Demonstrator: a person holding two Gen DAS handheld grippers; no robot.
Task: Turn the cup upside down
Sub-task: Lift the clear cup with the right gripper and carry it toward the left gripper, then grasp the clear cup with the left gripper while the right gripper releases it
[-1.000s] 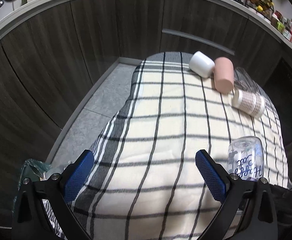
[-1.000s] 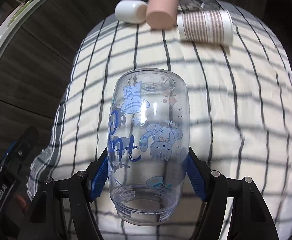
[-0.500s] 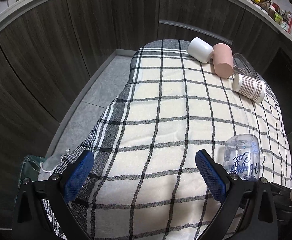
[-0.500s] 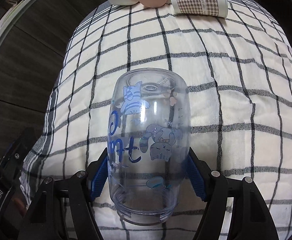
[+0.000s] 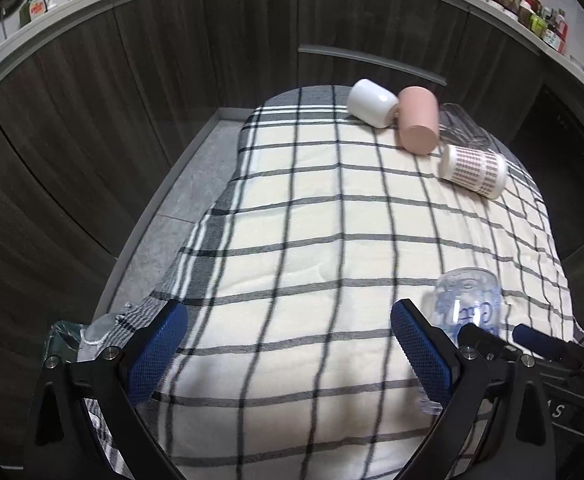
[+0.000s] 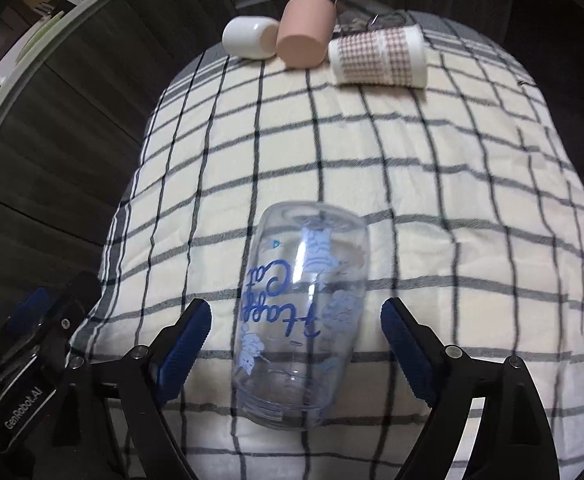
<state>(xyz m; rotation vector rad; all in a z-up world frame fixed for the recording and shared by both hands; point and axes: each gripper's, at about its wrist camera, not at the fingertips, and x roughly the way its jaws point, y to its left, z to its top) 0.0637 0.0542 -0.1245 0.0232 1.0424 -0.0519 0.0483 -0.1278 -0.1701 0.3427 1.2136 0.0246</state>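
A clear glass cup with blue cat drawings and blue lettering stands upside down on the checked cloth, its base up. My right gripper is open, its blue pads apart on either side of the cup and not touching it. The cup also shows at the right of the left wrist view. My left gripper is open and empty over the near part of the cloth. The right gripper shows there as dark fingers beside the cup.
At the far end of the checked cloth lie a white cup, a pink cup, a clear glass and a brown-checked cup, all on their sides. Dark cabinet fronts stand behind and to the left.
My right gripper has opened and let go of the clear cup, which now stands upside down on the cloth. The left gripper has stayed open with little movement.
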